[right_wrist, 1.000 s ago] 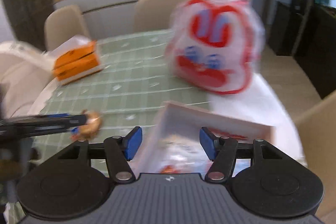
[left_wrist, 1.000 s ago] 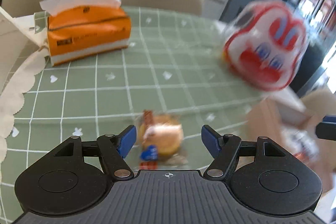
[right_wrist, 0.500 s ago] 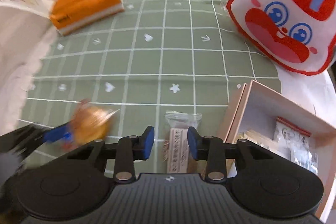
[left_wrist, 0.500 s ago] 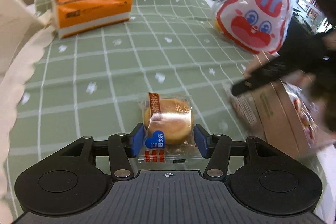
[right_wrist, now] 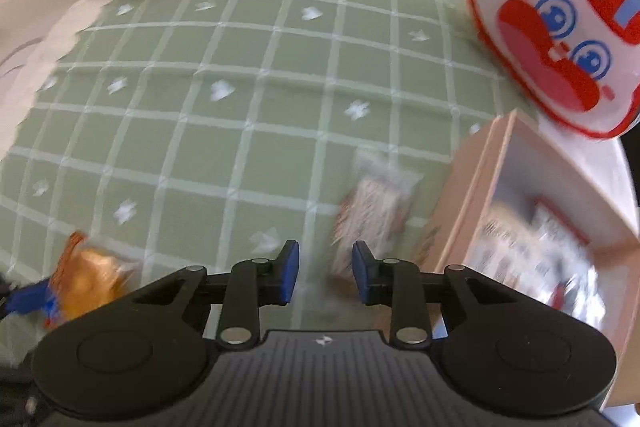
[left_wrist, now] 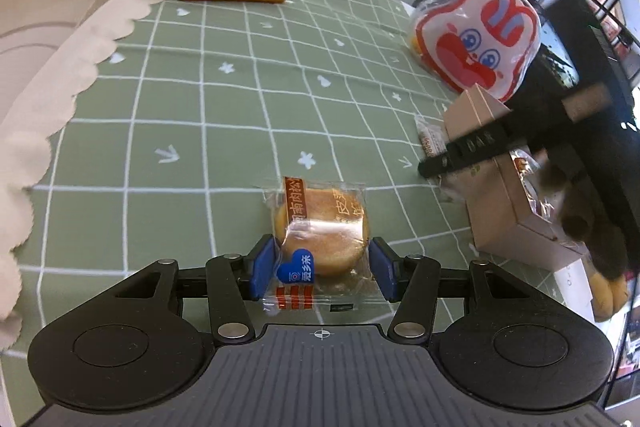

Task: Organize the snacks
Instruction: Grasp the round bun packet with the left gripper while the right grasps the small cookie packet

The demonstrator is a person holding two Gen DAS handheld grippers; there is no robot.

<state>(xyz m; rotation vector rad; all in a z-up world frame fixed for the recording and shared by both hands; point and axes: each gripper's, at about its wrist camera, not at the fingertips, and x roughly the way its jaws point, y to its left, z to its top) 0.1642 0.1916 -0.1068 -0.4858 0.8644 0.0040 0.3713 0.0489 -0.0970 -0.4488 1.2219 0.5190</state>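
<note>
Both claws narrowed since before: left claw (left_wrist: 322, 273) pinching wrapped bun (left_wrist: 321, 230), right claw (right_wrist: 325, 270) spread beside blurred snack packet (right_wrist: 370, 217).

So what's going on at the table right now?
A person is sorting snacks with two handheld grippers. The left gripper has closed around a round golden pastry in a clear wrapper on the green checked tablecloth. The right gripper has just been closing over a small rectangular wrapped bar beside the open pink cardboard box, not yet gripping it.
</note>
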